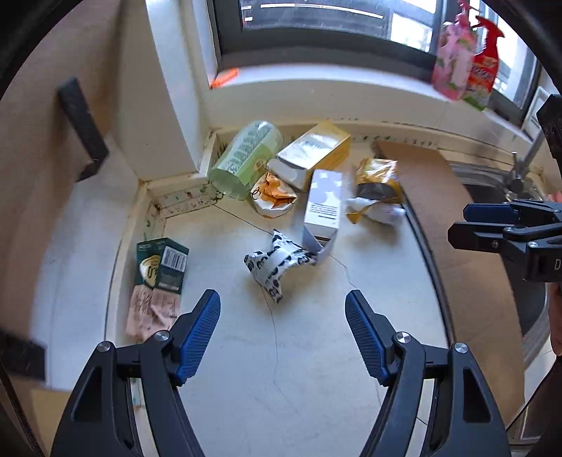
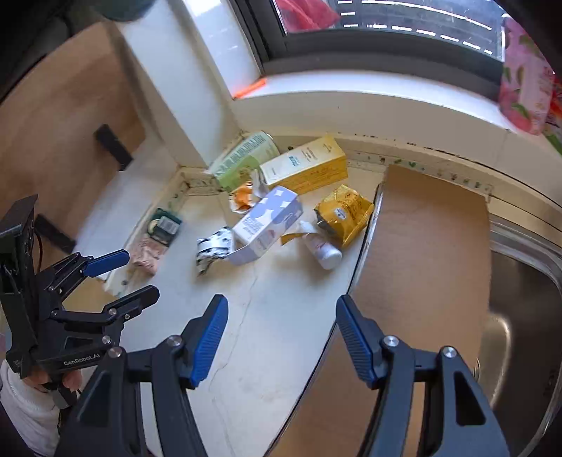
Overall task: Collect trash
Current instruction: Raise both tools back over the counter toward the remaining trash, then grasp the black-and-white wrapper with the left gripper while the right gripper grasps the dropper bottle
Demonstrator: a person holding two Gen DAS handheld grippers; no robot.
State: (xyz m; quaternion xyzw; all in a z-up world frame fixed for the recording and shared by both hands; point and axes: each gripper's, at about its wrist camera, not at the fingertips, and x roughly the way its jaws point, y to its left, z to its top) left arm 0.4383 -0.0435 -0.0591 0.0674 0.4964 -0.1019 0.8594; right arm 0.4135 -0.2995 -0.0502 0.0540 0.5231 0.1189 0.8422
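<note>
Bright daylight, fisheye views

Light enters through the window (image 1: 316, 21); countertop (image 1: 298, 334) evenly lit, soft shadows; edges bowed, dark corners; slight motion blur on litter.

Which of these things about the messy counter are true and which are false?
1. Both grippers, left gripper and right gripper, are empty. True.
2. The black-and-white wrapper is in the sink. False: it lies on the counter.
3. A yellow box lies near the window wall. True.
4. The green box is stacked on the yellow box. False: it lies apart, by the counter's left edge.
5. A cardboard sheet lies partly over the sink. True.
</note>
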